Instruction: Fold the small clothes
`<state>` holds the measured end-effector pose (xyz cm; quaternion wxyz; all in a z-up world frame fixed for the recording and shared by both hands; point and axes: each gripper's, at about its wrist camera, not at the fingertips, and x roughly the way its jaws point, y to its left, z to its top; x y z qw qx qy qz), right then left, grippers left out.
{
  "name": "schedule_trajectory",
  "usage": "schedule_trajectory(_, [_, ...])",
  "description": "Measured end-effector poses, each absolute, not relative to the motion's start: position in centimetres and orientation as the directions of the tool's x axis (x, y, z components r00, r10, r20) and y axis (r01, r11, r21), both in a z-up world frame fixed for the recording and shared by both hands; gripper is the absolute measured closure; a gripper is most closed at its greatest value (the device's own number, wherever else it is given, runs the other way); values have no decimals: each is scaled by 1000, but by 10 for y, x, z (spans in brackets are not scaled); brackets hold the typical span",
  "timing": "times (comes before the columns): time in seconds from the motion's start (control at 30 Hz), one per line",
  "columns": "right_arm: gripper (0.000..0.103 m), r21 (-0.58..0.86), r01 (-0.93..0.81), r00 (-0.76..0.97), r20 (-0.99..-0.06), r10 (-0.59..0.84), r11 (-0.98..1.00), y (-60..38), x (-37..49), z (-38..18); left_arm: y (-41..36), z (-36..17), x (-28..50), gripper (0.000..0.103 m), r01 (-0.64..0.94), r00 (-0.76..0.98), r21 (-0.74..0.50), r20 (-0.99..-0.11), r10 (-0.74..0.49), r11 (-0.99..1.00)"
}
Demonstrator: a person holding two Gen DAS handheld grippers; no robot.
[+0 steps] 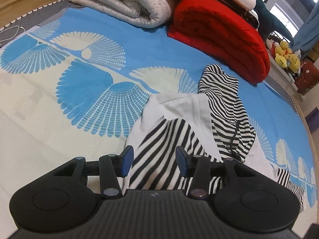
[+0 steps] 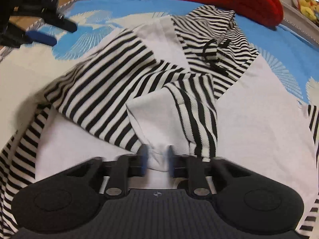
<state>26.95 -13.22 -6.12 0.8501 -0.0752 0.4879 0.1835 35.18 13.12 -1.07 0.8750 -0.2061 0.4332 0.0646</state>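
A small white garment with black-and-white striped sleeves and hood (image 2: 111,87) lies crumpled on the bed; it also shows in the left wrist view (image 1: 179,119). My right gripper (image 2: 156,160) is shut on a bunched white part of the garment, its blue pads (image 2: 143,159) blurred by motion. My left gripper (image 1: 154,162) is open and empty, hovering over a striped sleeve (image 1: 159,159). It also shows in the right wrist view (image 2: 51,32) at the upper left, above the bed and left of the garment.
The bed has a blue and cream fan-patterned cover (image 1: 89,91). A folded grey quilt (image 1: 123,2) and a folded red blanket (image 1: 221,33) lie at the far side. Yellow plush toys (image 1: 285,53) sit on a shelf past the bed's right edge.
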Motion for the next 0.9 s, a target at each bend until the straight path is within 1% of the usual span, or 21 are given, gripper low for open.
schedule_trajectory(0.07, [94, 92, -338, 495, -829, 260, 937, -144, 272, -47, 134, -11, 351, 53, -297, 615, -301, -786, -60, 906])
schedule_trajectory(0.13, [95, 122, -285, 583, -765, 273, 951, -158, 274, -28, 135, -11, 351, 53, -300, 611, -293, -790, -54, 908])
schedule_trajectory(0.2, [95, 188, -127, 702, -677, 222, 974, -189, 277, -6, 134, -12, 351, 53, -294, 604, -282, -796, -51, 914])
schedule_trajectory(0.27, [95, 303, 55, 762, -629, 156, 951, -228, 279, 3, 131, -14, 351, 53, -277, 598, -271, -799, -56, 922])
schedule_trajectory(0.33, [95, 350, 202, 762, -643, 78, 915, -261, 281, -1, 127, -19, 351, 53, -262, 586, -261, -808, -61, 929])
schedule_trajectory(0.47, [95, 387, 394, 701, -713, 0, 834, -306, 278, -18, 124, -38, 351, 53, -250, 537, -267, -838, -96, 931])
schedule_trajectory(0.53, [95, 377, 447, 662, -750, -16, 811, -315, 276, -26, 120, -51, 351, 53, -233, 492, -260, -863, -117, 937])
schedule_trajectory(0.57, [95, 368, 470, 629, -777, -12, 802, -319, 276, -31, 117, -60, 352, 53, -222, 457, -233, -883, -111, 947])
schedule_trajectory(0.67, [91, 349, 524, 562, -827, -7, 777, -325, 276, -43, 111, -77, 351, 53, -199, 384, -132, -922, -47, 971])
schedule_trajectory(0.77, [88, 337, 553, 577, -814, -58, 762, -328, 275, -36, 108, -73, 349, 53, -196, 410, -81, -912, 7, 977])
schedule_trajectory(0.8, [84, 347, 542, 592, -804, -56, 765, -328, 275, -34, 107, -68, 348, 54, -192, 432, -89, -902, 3, 977])
schedule_trajectory(0.9, [80, 395, 518, 610, -793, -3, 759, -332, 279, -34, 110, -66, 347, 53, -213, 454, -225, -884, -108, 951])
